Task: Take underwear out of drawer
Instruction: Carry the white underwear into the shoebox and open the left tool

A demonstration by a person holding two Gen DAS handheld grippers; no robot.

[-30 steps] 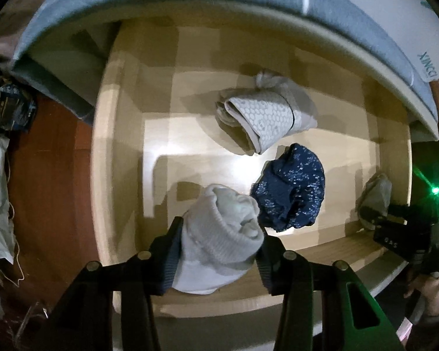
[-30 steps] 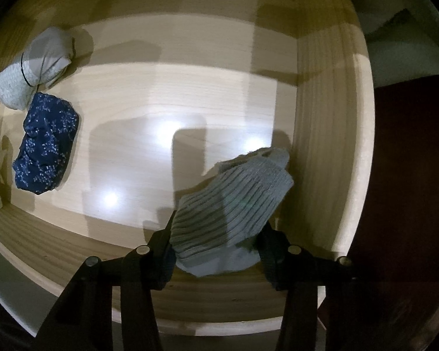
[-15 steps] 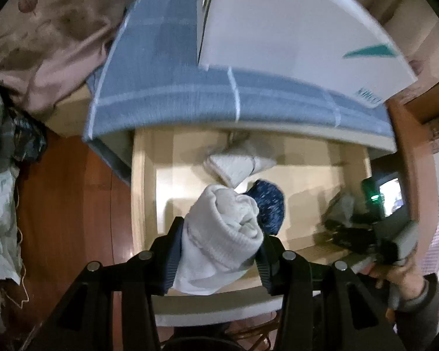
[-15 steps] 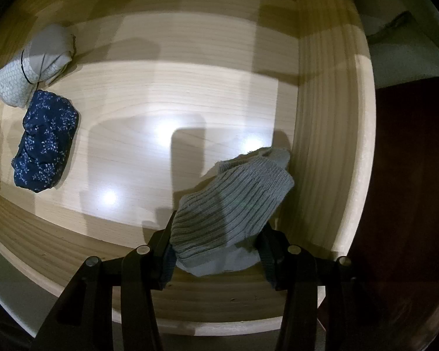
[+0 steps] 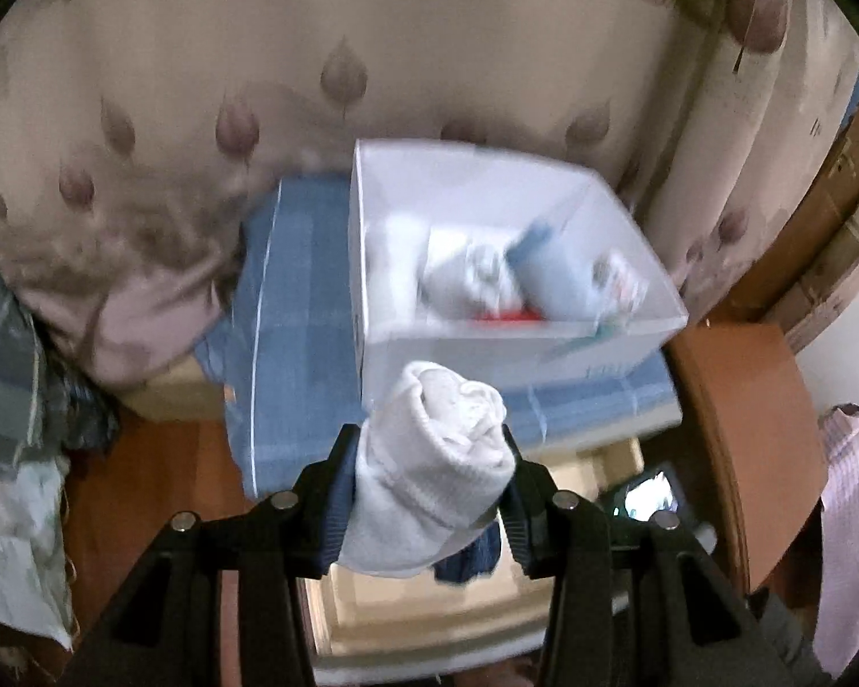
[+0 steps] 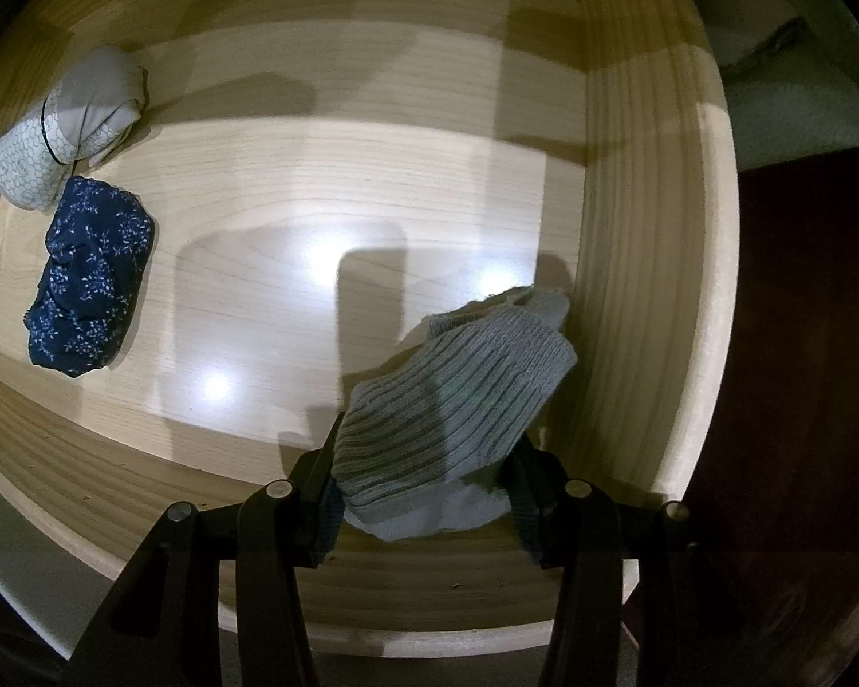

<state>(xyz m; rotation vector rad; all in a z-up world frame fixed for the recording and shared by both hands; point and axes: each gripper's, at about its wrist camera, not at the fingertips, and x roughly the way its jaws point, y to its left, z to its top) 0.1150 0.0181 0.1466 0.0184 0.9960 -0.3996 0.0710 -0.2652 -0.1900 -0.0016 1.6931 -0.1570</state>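
White roll (image 5: 435,458): clamped in my left gripper (image 5: 426,492). Grey ribbed roll (image 6: 452,401): clamped in my right gripper (image 6: 424,492). Drawer (image 6: 630,229) beyond: navy bundle (image 6: 89,286), pale bundle (image 6: 63,126).

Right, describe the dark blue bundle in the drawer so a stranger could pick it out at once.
Look into the pale wooden drawer in the right wrist view, along its left side. Two rolled bundles lie there; the dark blue bundle is the nearer one, beside the grey roll. It alone is navy with tiny white flower sprigs.

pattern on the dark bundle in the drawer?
Navy bundle with small white floral sprigs; clearest in the right wrist view.
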